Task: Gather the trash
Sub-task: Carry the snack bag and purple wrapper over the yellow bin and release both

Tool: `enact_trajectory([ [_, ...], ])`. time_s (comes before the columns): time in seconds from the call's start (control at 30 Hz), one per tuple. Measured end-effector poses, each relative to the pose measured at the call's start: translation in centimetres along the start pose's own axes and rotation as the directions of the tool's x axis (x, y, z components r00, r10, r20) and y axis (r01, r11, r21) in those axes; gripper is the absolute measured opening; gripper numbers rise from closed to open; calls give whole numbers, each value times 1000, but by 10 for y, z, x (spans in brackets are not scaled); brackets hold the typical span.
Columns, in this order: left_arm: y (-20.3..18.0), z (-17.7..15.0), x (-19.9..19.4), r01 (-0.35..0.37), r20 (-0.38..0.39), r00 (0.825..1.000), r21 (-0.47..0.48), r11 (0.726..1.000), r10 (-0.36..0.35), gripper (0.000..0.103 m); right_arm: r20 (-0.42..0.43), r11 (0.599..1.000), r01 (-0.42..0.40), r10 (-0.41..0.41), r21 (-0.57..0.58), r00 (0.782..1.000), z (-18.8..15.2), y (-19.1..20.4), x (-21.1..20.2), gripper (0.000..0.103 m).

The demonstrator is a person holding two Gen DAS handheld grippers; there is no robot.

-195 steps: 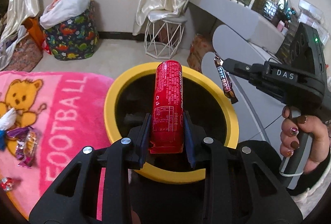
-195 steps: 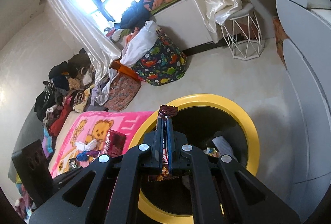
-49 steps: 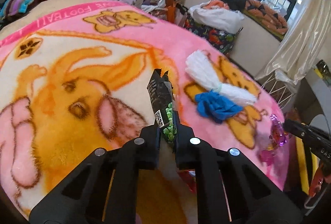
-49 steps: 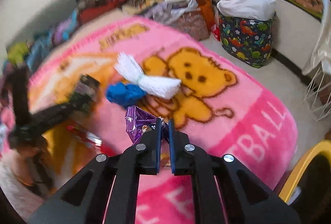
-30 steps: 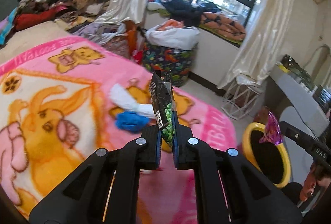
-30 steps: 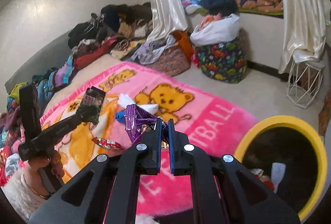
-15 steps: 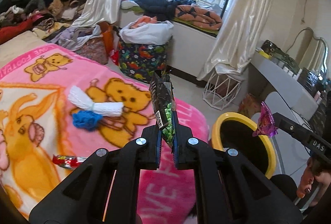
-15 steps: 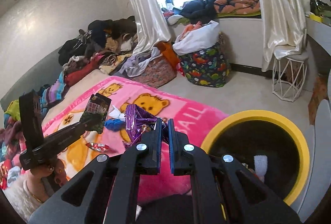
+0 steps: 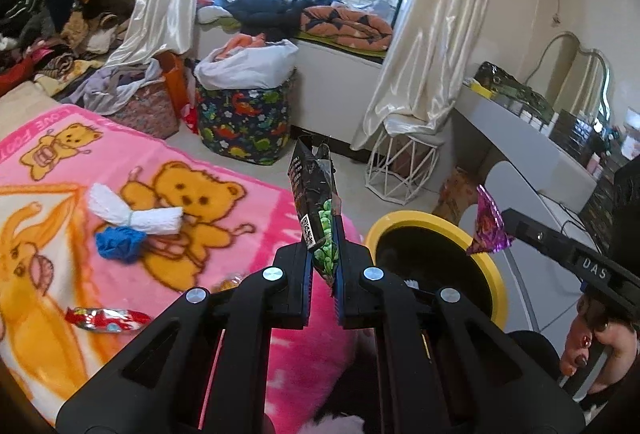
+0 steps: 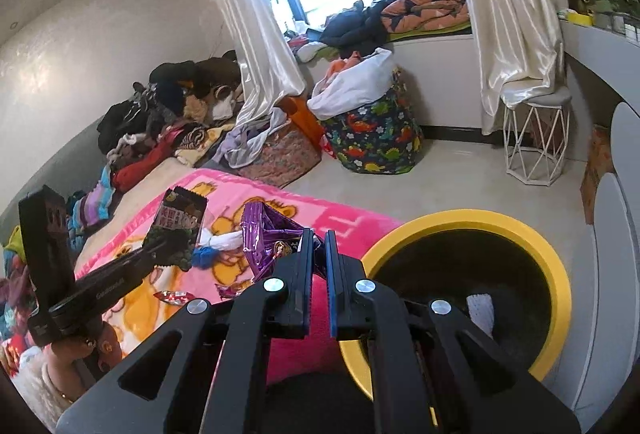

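My left gripper (image 9: 323,266) is clamped on a black snack packet (image 9: 316,209), pinched low near its green-printed end so the rest stands up tall between the fingers and cannot flop out on the way. My right gripper (image 10: 318,266) is closed just as tight on a crumpled purple wrapper (image 10: 268,246), caught by one corner, with most of the foil bunched to the left of the jaws.

I carry both pieces at once to save a trip. The yellow-rimmed bin (image 10: 556,266) stands on the floor just off the corner of the pink blanket (image 9: 224,234), and both grippers point down toward it. Seen from my left wrist, the purple wrapper hangs about over the bin's far rim, while the black packet is short of the near rim, over the blanket's edge; I judge neither is placed for a clean drop yet.

More trash waits on the blanket: a red and silver wrapper (image 9: 106,318) near its front edge, and what may be another scrap beside it, too blurred to tell. Something white (image 10: 480,308) already lies inside the bin.
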State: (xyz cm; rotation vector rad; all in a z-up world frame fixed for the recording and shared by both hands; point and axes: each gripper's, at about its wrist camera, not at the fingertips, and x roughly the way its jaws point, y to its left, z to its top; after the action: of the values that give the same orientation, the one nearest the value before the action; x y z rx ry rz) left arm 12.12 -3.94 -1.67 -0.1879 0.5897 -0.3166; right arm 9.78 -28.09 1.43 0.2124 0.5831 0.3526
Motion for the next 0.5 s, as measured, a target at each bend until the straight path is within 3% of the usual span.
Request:
enact_trajectory([
  [0.5,-69,-4,33,120,-48,992,58,991,-117,4,44,992,77,-82,101,996,-4,-57,-33,6],
])
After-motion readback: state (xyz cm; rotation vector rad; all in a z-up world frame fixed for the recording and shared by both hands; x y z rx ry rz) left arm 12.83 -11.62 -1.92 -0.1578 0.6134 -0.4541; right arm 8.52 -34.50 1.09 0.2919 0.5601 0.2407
